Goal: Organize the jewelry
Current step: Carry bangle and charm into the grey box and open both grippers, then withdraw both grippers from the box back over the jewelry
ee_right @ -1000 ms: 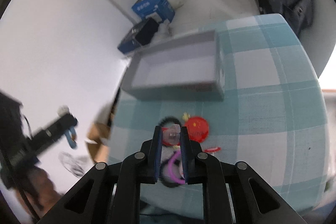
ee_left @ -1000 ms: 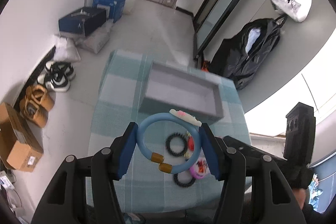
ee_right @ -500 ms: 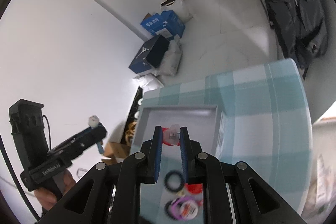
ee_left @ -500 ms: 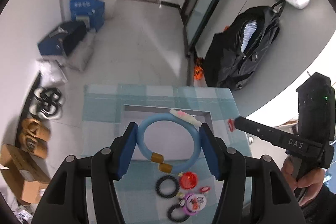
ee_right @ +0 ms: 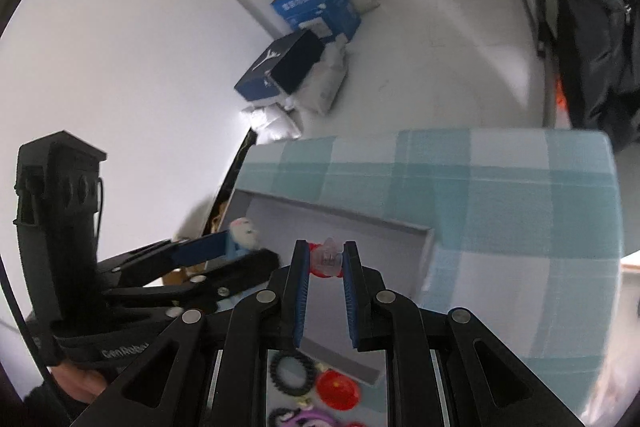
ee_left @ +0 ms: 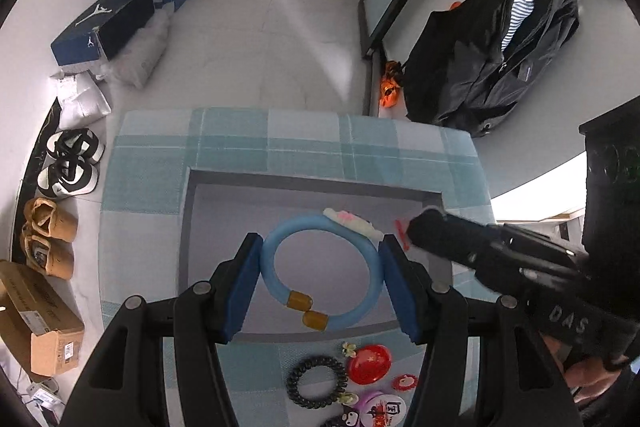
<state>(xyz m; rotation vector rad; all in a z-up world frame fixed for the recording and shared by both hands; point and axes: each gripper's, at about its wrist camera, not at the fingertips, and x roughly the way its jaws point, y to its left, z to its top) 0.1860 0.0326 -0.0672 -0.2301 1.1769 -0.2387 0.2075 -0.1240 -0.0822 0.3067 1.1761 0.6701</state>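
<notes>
Both grippers have come forward over the grey tray [ee_left: 188, 227] since half a second ago, the right one now crossing into the left wrist view. Left gripper [ee_left: 320, 267] holds a blue bracelet [ee_left: 320, 313] flat between its pads, gripped at both sides, hanging above the tray floor. Right gripper [ee_right: 326, 263] pinches a small red-and-clear charm [ee_right: 327, 261] at its fingertips, above the tray's right end. A black coil tie [ee_left: 318, 381] and a red disc [ee_left: 369, 364] lie on the checked cloth [ee_left: 300, 143] just before the tray.
</notes>
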